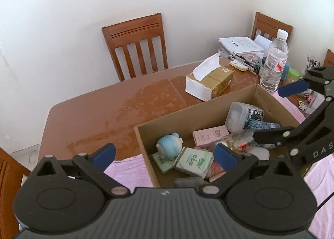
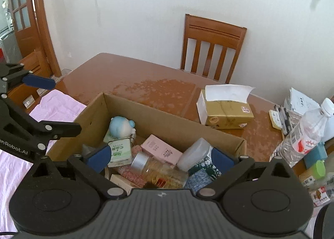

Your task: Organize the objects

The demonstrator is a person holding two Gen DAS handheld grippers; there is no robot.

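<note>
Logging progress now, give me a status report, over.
Left gripper and right gripper open, empty, over the box. Items lie inside. Nothing blocking.

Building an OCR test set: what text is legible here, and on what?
"DAS": side of the black right gripper, cut off.
"enRobot.AI": side of the black left gripper, cut off.
"C&S": green-and-white tissue pack in the brown cardboard box.
Pink carton, clear water bottle label, gold tissue box: print unreadable.

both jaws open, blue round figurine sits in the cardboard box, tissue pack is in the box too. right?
Not quite. The gold-wrapped tissue pack is not in the open brown cardboard box; the right wrist view shows it on the wooden table, beyond the far wall. The blue round figurine is in the box; both jaws stand open.
</note>
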